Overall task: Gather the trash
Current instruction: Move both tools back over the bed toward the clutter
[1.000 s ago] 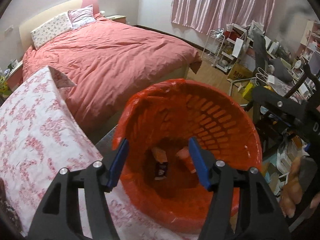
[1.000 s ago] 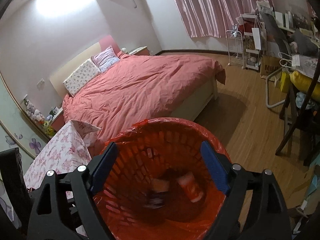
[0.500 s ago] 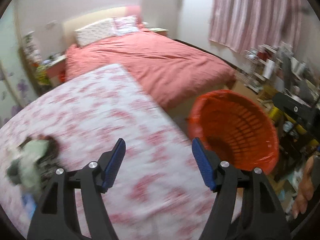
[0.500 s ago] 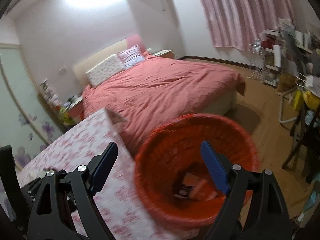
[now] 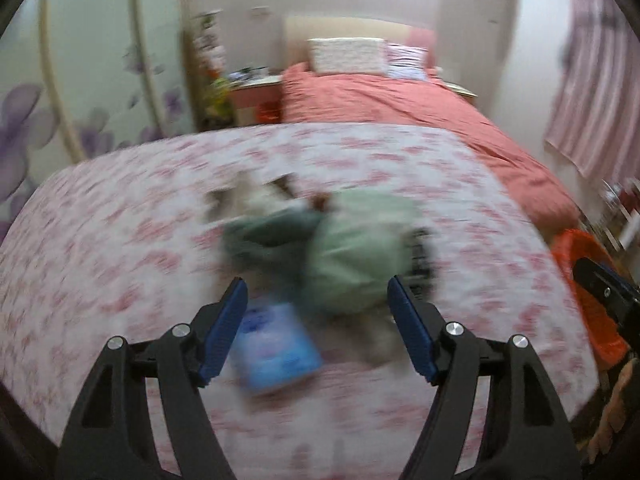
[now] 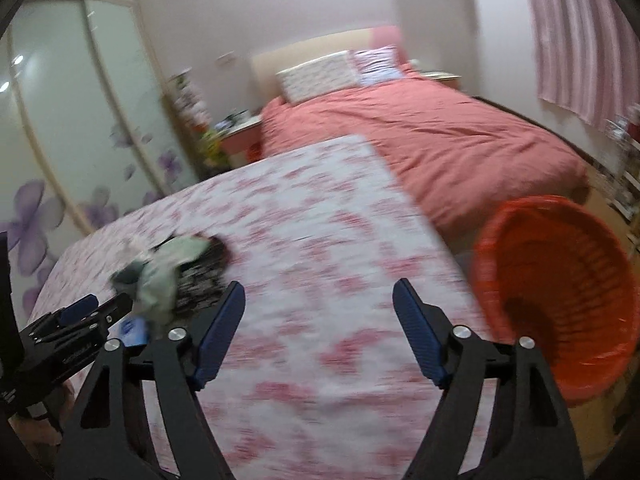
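A blurred heap of trash lies on the floral tablecloth (image 5: 100, 240): a pale green crumpled bag (image 5: 356, 248), a darker green piece (image 5: 268, 240), a blue packet (image 5: 276, 344) and something black-patterned (image 6: 204, 276). My left gripper (image 5: 316, 320) is open and empty just above the heap's near side. My right gripper (image 6: 318, 328) is open and empty over bare tablecloth (image 6: 320, 240), right of the heap (image 6: 160, 272). The orange bin (image 6: 556, 288) stands off the table's right edge; it also shows in the left wrist view (image 5: 580, 276).
A bed with a salmon cover (image 6: 432, 140) lies beyond the table. A wardrobe with purple flowers (image 6: 60, 160) is at the left, a nightstand (image 5: 252, 88) by the bed, pink curtains (image 6: 580, 40) at the right. My left gripper shows in the right view (image 6: 80, 320).
Both grippers have swung left from over the orange bin to over the table. The left one now faces the trash heap; the bin has slid to the right edge of both views.
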Tool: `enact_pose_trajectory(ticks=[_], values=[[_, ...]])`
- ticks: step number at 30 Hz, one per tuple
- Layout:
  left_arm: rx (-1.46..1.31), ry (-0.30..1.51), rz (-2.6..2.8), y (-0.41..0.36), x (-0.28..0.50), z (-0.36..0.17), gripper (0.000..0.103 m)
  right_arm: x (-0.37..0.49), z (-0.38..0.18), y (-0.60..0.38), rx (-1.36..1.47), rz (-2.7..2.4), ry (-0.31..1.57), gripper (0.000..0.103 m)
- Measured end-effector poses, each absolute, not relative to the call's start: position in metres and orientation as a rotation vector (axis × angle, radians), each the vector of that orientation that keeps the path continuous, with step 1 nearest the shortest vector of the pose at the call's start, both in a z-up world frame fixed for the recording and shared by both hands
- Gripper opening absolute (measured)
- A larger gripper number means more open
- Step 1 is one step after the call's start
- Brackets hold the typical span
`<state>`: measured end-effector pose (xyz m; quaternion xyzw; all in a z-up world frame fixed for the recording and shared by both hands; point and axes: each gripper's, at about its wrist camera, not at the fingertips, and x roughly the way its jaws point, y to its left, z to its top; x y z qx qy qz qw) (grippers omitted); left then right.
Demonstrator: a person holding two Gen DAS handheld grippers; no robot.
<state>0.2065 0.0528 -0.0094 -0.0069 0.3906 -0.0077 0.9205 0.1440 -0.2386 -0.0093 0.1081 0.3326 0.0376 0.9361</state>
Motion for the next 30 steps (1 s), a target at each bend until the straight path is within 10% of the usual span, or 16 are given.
enact_pose_trajectory(ticks=[18, 25, 30], values=[[-0.153, 0.844, 0.130, 0.163, 0.203, -0.045, 0.071, 0.209, -0.028, -0.106, 0.057, 0.250, 0.703, 0.057], [-0.181, 0.873, 0.113, 0.168, 0.206, -0.059, 0.071, 0.214, -0.048, -0.113, 0.028, 0.220, 0.773, 0.016], [-0.181, 0.879, 0.089, 0.158, 0.207, -0.061, 0.071, 0.209, -0.040, -0.126, 0.060, 0.235, 0.755, 0.006]])
